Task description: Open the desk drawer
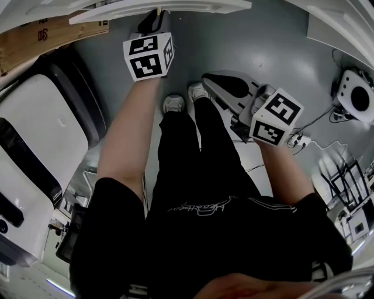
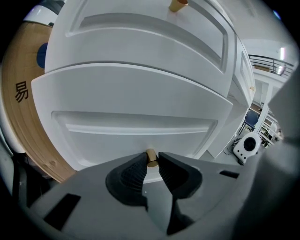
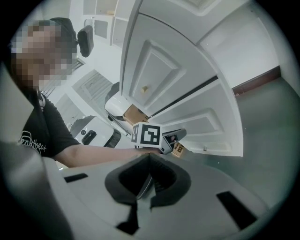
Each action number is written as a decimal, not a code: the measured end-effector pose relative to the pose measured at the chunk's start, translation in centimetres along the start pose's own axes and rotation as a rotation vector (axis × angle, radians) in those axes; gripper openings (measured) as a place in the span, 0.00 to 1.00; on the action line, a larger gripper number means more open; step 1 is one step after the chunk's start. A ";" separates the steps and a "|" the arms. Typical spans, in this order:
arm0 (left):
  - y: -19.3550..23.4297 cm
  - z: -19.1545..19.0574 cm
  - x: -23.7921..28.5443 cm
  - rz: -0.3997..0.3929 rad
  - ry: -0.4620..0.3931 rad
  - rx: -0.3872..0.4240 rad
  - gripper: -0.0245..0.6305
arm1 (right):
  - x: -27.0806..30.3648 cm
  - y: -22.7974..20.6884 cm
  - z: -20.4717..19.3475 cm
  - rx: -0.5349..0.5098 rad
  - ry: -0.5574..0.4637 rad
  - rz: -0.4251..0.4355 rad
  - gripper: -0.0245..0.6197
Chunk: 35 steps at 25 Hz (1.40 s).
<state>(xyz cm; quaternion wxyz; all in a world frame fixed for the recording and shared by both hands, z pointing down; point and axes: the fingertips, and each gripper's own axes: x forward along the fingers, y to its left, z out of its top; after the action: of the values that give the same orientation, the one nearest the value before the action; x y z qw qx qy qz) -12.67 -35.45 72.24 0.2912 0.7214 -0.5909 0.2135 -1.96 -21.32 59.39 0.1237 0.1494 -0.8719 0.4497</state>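
Head view, left side: a brown cardboard box with printed characters (image 1: pixel 35 40) stands beside the desk and has no part in the work. Next along, the left gripper (image 1: pixel 155 18) is held out on a straight arm and angled downward, its tip at the white panelled drawer front (image 1: pixel 198 7) along the top of the frame.

Left gripper view shows why. The jaws are clenched on the small brass-coloured cylindrical knob (image 2: pixel 151 157) set mid-width on that drawer front, with the ribbed dark pads (image 2: pixel 133 171) bearing on its two sides. The knob is the only purchase on an otherwise plain panel, so the grip is correctly placed for a straight pull. The drawer's top edge stands proud of the panel above it. It is therefore judged a little way out, though how far cannot be settled.

At centre, the person's white shoes (image 1: pixel 174 104) are planted short of the desk, which appears to leave the drawer room to travel.

To the right, the right gripper (image 1: pixel 210 79) hangs low beside the leg, well apart from the desk. Right gripper view shows its jaws closed together on nothing. It is judged parked, since one hand suffices.

At far right, a white round device with cables (image 1: pixel 356 93) lies on the grey floor, well clear.
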 end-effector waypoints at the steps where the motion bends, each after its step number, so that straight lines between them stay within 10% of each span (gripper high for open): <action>1: 0.0 -0.1 -0.1 -0.001 0.001 0.002 0.16 | 0.0 0.1 -0.1 0.000 -0.001 0.001 0.05; 35: -1.6 -5.6 -5.5 -0.062 0.058 0.066 0.16 | 2.2 5.8 -6.1 0.091 -0.154 -0.127 0.05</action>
<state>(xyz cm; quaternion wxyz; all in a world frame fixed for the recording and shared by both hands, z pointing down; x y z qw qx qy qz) -12.04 -27.43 72.52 0.2907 0.7420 -0.5524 0.2446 -5.65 -13.47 59.29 0.0777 0.2438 -0.8463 0.4672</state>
